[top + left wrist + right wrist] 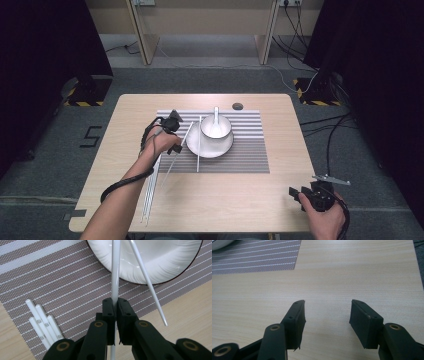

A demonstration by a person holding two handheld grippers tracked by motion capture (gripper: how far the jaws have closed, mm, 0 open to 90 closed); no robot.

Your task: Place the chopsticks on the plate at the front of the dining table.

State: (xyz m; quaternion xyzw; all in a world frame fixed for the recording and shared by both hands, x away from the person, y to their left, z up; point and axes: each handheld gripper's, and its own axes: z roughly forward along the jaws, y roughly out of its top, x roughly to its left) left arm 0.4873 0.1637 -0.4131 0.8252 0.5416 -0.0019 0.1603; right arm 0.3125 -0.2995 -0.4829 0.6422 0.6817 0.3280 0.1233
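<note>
A: What do we see in the containers?
B: The white bowl [216, 131] stands on the plate [220, 148] and holds a white spoon [216, 119], handle up.

A: And our left hand-held gripper [115, 305]?
B: Clenched on one white chopstick [115, 272], which reaches over the plate's rim; another chopstick [147, 282] lies beside it. Our right hand-held gripper [327, 312] is released over the bare counter [352, 272].

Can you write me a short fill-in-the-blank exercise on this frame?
1. The left gripper is shut on a white ____.
2. The right gripper has its jaws ____ over bare table.
3. The spoon stands in the ____.
4. The plate sits on a striped ____.

Missing words: chopstick; open; bowl; placemat
</note>
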